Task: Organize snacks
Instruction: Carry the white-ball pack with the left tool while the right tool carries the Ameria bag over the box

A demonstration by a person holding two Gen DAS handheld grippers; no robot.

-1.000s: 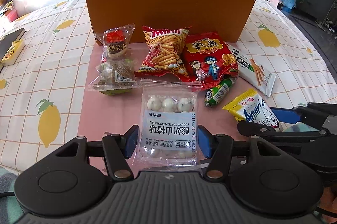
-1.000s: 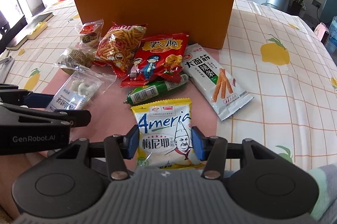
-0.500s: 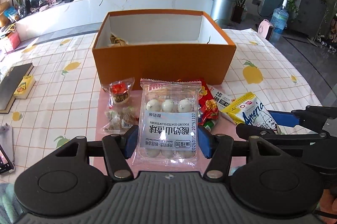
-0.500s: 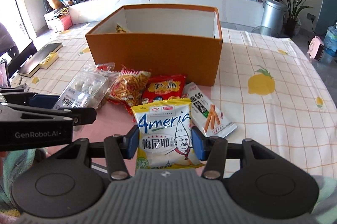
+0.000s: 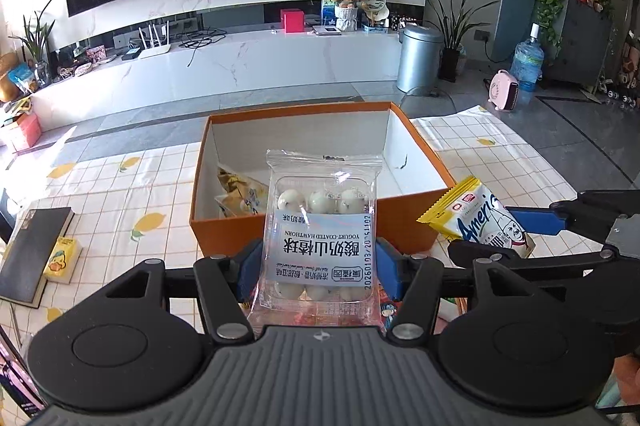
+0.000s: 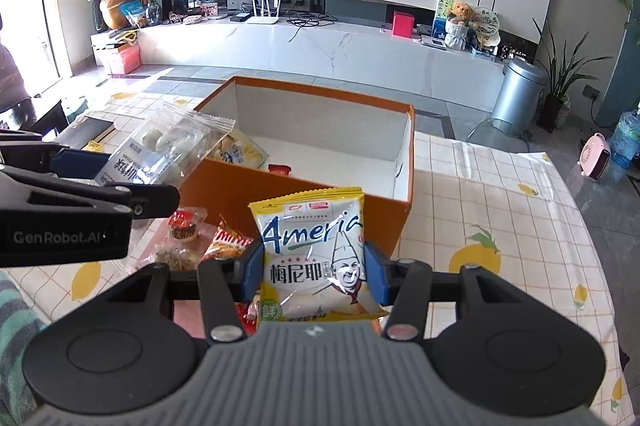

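Note:
My left gripper (image 5: 318, 268) is shut on a clear pack of yogurt hawthorn balls (image 5: 320, 226) and holds it in the air in front of the orange box (image 5: 224, 230). My right gripper (image 6: 314, 276) is shut on a yellow "Ameria" snack bag (image 6: 314, 246), also raised before the orange box (image 6: 384, 218). The box is open, white inside, with a couple of yellow snack packs (image 5: 240, 196) in its left part. The hawthorn pack (image 6: 160, 150) and the left gripper's fingers (image 6: 80, 194) show at left in the right wrist view. The yellow bag (image 5: 480, 222) shows at right in the left wrist view.
Several snack packs (image 6: 188, 238) lie on the pink mat before the box. A dark book (image 5: 32, 250) and a small yellow box (image 5: 62, 258) lie at the table's left. The table has a lemon-print cloth (image 6: 500, 226). A TV counter stands behind.
Both grippers have risen with their snack packs from the mat to above the table. The box's inside has come into view.

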